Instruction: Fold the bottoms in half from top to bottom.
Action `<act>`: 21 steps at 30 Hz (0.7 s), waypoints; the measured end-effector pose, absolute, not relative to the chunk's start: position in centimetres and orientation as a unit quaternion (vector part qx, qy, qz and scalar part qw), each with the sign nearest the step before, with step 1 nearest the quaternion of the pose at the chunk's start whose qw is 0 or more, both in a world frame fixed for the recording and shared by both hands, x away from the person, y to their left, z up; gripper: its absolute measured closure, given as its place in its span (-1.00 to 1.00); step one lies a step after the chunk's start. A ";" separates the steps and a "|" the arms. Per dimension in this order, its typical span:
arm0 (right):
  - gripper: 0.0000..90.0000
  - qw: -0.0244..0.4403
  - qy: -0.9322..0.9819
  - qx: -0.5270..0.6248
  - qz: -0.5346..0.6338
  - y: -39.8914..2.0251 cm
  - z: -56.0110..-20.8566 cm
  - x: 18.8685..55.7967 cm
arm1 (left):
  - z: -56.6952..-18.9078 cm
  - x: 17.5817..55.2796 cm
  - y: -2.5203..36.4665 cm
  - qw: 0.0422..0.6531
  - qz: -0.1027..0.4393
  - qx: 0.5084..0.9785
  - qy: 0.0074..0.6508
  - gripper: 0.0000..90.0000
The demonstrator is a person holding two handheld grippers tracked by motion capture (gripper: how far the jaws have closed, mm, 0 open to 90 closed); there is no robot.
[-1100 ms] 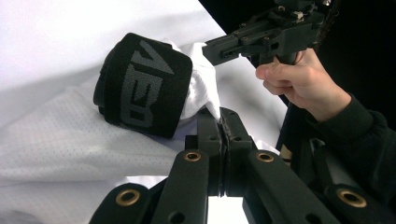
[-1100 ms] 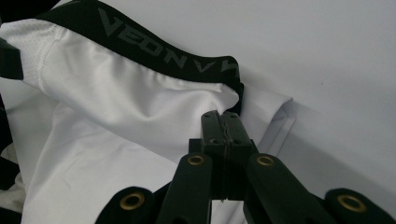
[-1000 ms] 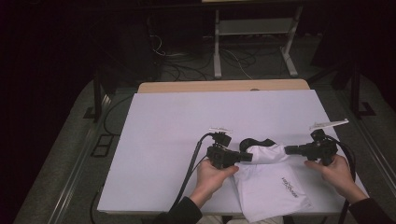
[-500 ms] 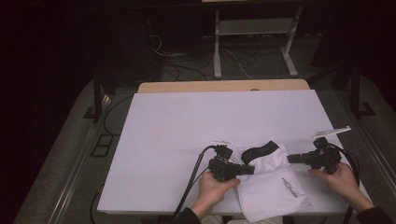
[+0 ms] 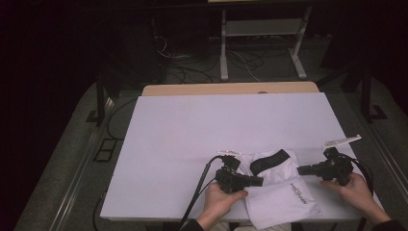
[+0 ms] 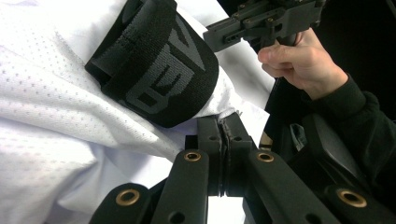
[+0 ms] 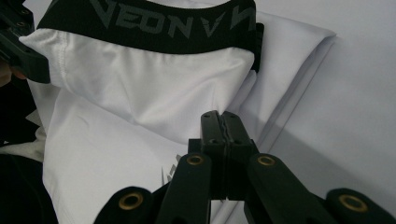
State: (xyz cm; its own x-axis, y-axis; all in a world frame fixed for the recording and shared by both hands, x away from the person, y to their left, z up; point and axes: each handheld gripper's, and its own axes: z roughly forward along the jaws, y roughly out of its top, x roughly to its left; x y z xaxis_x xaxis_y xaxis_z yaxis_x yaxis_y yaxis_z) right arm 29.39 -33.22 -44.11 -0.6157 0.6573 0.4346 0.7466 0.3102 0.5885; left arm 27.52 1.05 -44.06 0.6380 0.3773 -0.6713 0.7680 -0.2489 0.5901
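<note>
High view: white garment [image 5: 281,192] with black waistband [image 5: 269,160] lies at the counter's [image 5: 192,130] near edge, left gripper [image 5: 257,181] and right gripper [image 5: 302,170] flanking the waistband. Left gripper view: jaws pressed together, garment edge pinched just below the waistband [image 6: 159,70]. Right gripper view: jaws pressed together on a fold of garment [image 7: 154,102] below the waistband [image 7: 159,25].

Your high view looks forward and down over the table [image 5: 192,144]. Each gripper view rides close, facing along its own jaws. All three share the white garment [image 5: 284,192] [image 6: 56,107] [image 7: 154,93], probably shorts, at five o'clock in the high view.
</note>
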 end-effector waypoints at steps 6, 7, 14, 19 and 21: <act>0.93 0.060 -0.810 -0.433 -0.391 -33.2 -44.1 29.1 | -44.6 27.2 0.7 0.482 -0.208 0.764 0.375 0.94; 0.93 0.061 -0.810 -0.433 -0.391 -33.2 -44.1 29.1 | -44.7 27.1 0.7 0.482 -0.207 0.764 0.376 0.94; 0.57 0.058 -0.815 -0.421 -0.395 -33.1 -43.5 28.8 | -45.1 26.9 0.7 0.482 -0.208 0.761 0.380 0.94; 0.34 0.053 -0.817 -0.410 -0.402 -32.5 -42.7 29.1 | -45.3 26.9 0.6 0.481 -0.207 0.764 0.378 0.94; 0.27 0.050 -0.816 -0.410 -0.404 -32.2 -42.3 29.4 | -45.3 26.9 0.6 0.480 -0.206 0.764 0.378 0.94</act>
